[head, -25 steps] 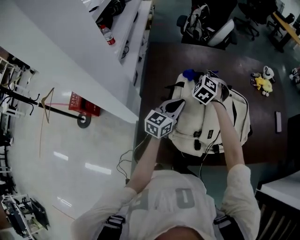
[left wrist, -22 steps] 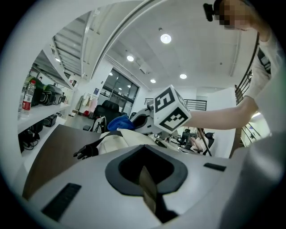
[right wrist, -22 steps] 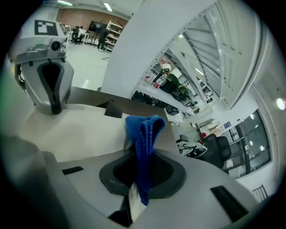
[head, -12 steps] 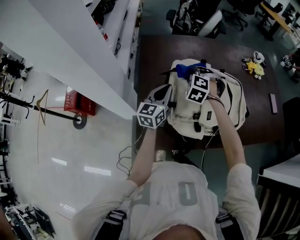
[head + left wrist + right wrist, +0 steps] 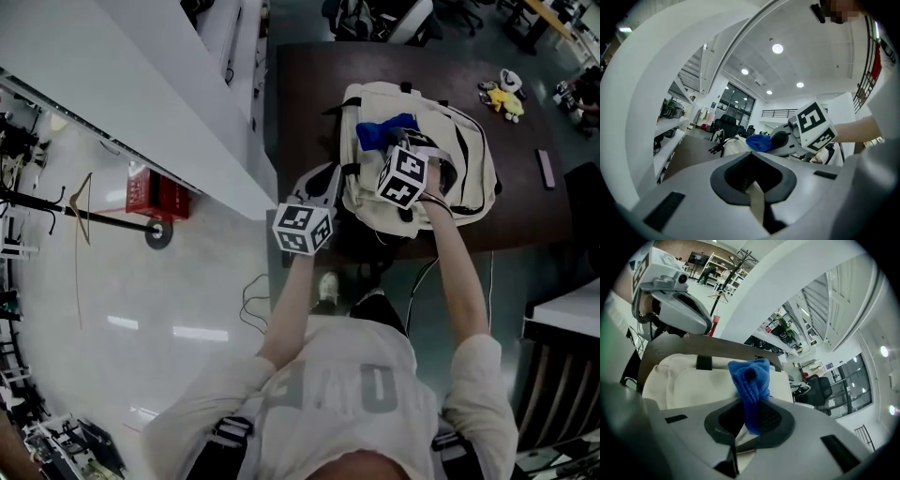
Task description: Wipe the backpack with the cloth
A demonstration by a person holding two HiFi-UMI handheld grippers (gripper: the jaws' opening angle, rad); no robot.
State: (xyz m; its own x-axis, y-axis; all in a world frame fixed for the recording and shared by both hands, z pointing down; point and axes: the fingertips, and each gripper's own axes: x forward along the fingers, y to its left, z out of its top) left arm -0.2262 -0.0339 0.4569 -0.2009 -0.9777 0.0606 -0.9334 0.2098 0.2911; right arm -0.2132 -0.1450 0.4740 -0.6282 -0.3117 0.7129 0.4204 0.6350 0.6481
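A cream backpack (image 5: 464, 155) lies on a dark brown table (image 5: 300, 94). My right gripper (image 5: 394, 150) is shut on a blue cloth (image 5: 384, 131), which rests on the upper middle of the bag. In the right gripper view the blue cloth (image 5: 751, 380) sticks up from the right gripper (image 5: 750, 420) over the backpack (image 5: 693, 380). My left gripper (image 5: 325, 183) sits at the bag's left edge. In the left gripper view, the left gripper (image 5: 752, 180) is shut on a cream strip of the backpack (image 5: 757, 201). The same view shows the cloth (image 5: 759, 142) ahead.
A yellow toy (image 5: 506, 94) and a small dark bar (image 5: 548, 169) lie on the table to the right of the bag. A white counter (image 5: 141, 94) runs along the left, with a red box (image 5: 155, 195) below it. Office chairs stand beyond the table's far edge.
The cloth in the right gripper has slid from the bag's far edge down toward its middle. The left gripper stays at the left edge. The head view has shifted.
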